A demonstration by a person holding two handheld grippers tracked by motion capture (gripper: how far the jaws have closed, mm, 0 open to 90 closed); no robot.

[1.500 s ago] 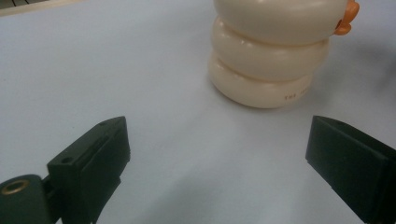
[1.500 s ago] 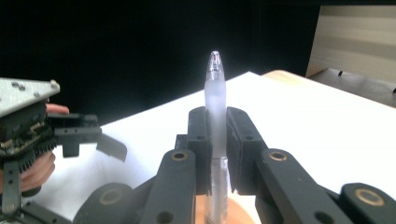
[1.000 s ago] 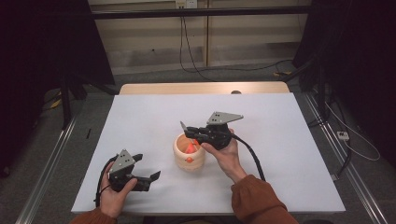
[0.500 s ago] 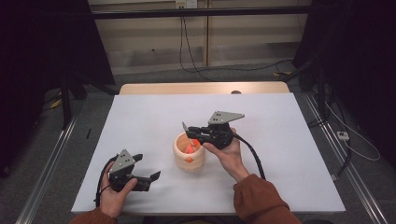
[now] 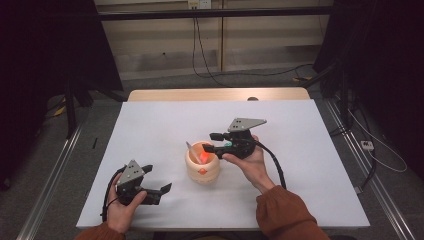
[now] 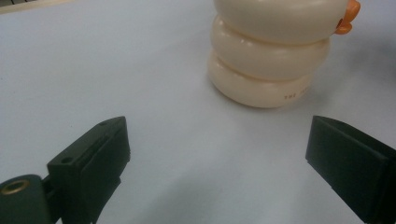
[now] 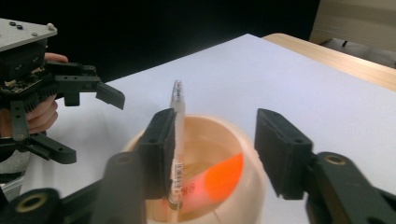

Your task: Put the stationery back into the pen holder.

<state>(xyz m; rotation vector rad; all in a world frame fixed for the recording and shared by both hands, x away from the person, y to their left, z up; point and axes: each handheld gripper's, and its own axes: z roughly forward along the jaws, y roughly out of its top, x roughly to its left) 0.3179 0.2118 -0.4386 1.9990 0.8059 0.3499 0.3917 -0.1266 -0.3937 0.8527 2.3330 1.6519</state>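
The right gripper (image 7: 212, 154) has just been opening above the cream ringed holder (image 5: 202, 162); a thin pen (image 7: 176, 140) stands between its jaws, leaning on one pad while the other pad is apart from it, so the pen appears released into the holder, near the table's middle. The left gripper (image 5: 150, 192), jaws wide and empty, rests near the front left. The white table (image 5: 150, 125) is otherwise bare; beyond lie grey floor, cables and dark curtains.

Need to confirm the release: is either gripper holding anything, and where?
Nothing. The right gripper has just opened; the pen leans in the cup. The left gripper is open.
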